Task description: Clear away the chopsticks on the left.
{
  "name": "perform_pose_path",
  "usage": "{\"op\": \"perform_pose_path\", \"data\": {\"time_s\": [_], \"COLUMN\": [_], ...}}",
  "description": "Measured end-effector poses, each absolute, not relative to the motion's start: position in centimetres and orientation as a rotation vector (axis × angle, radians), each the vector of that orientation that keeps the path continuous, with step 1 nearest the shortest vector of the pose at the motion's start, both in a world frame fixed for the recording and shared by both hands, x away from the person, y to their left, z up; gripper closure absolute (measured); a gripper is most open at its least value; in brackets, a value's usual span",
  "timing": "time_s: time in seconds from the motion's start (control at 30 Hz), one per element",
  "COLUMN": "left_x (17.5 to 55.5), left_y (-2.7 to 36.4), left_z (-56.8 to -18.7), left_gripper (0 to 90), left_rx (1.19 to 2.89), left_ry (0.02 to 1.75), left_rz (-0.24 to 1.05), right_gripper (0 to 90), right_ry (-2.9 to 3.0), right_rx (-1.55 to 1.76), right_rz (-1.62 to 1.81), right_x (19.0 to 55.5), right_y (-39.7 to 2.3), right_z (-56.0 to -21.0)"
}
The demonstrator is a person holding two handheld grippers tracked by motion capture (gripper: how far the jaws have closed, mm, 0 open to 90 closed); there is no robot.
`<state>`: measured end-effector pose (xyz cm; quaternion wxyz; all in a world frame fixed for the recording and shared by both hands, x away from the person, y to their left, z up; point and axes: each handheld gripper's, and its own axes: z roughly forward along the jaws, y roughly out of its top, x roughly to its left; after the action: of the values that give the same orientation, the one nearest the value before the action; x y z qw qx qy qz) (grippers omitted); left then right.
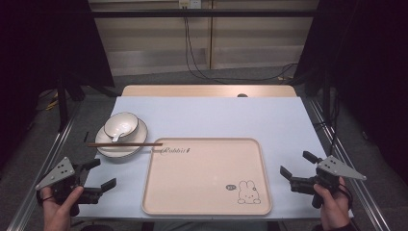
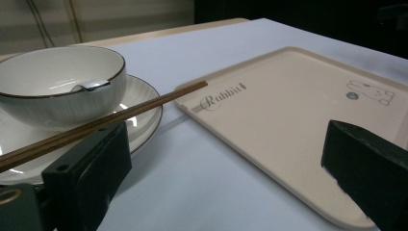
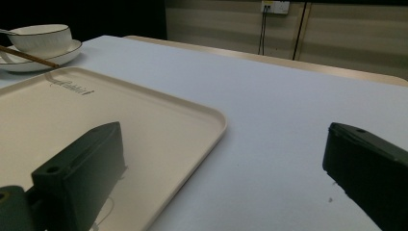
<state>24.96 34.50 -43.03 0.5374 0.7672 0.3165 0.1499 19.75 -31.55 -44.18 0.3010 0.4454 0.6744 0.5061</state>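
At the tabletop's near left corner, left gripper (image 1: 98,174) jaws wide apart and empty, chopsticks (image 1: 125,144) across the plate (image 1: 108,150) just beyond them, right gripper (image 1: 294,169) likewise spread, beside the tray (image 1: 202,192).

Lab recording booth, not a home: black curtains (image 1: 43,43) on both sides, metal frame rails (image 1: 43,163) around a covered table (image 1: 216,115), loose cables (image 1: 202,72) on the floor, wall socket (image 3: 274,6).

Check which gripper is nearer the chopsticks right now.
Left. The left gripper, open, sits just below the chopsticks at the table's near-left corner. The right gripper, open too, is across the tray, near the right edge.
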Motion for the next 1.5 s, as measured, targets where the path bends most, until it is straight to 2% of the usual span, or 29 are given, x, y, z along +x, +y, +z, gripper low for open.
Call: {"op": "perform_pose_path", "data": {"time_s": [0.4,0.53,0.73,0.87,1.1,1.5], "left_x": [29.7,31.2,33.2,34.6,36.7,38.5], "left_y": [35.3,35.9,37.2,38.2,38.6,37.6], "left_z": [-42.0,-42.2,-42.7,-43.5,-44.4,-44.7], "left_gripper": [6.5,9.9,26.0,42.1,47.1,63.7], "left_rx": [1.893,1.975,2.050,2.089,2.156,2.243], "left_ry": [0.739,0.700,0.639,0.611,0.561,0.513], "left_rz": [0.304,0.323,0.337,0.349,0.345,0.351], "right_gripper": [0.6,0.6,0.6,0.6,0.6,0.7], "right_ry": [1.786,1.784,1.790,1.788,1.790,1.790], "right_rx": [1.170,1.169,1.171,1.171,1.173,1.177], "right_rz": [1.351,1.347,1.348,1.344,1.342,1.341], "right_x": [19.7,19.8,19.8,19.8,19.8,19.7], "right_y": [-31.5,-31.5,-31.4,-31.4,-31.4,-31.5], "right_z": [-44.2,-44.2,-44.2,-44.2,-44.2,-44.3]}}
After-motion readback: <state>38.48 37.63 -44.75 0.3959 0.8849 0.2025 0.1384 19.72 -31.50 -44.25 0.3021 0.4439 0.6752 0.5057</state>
